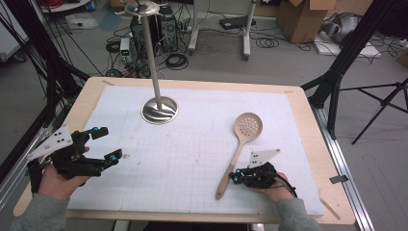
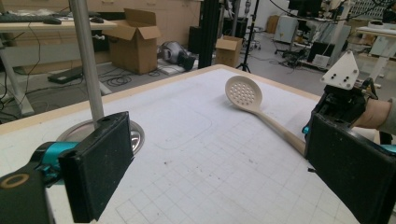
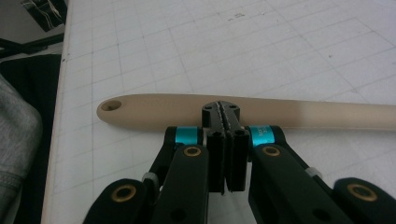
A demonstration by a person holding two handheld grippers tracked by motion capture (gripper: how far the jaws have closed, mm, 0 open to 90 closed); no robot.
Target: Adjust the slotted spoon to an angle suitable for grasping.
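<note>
Nearest to us in the high view are our two hands at the table's near edge. Our right gripper (image 1: pixel 234 177) has its jaws clenched tight together, nothing between them, tips touching the side of the slotted spoon (image 1: pixel 239 147) low on its handle. In the right gripper view the closed tips (image 3: pixel 225 112) press against the beige handle, near the end with the hanging hole, and the handle lies flat across the gridded mat (image 3: pixel 289 51). We see the spoon resting on the mat's right half, round perforated bowl pointing away from us, handle end toward the near edge. Our left gripper (image 1: pixel 105 143) sits over the mat's left edge, jaws released and spread wide, holding nothing. We see a metal stand (image 1: pixel 159 108) with a round base and tall pole toward the far middle of the mat, well apart from the spoon. From the left gripper view, the spoon (image 2: pixel 247 95) lies between the stand (image 2: pixel 86 60) and the right gripper (image 2: pixel 343 100).
</note>
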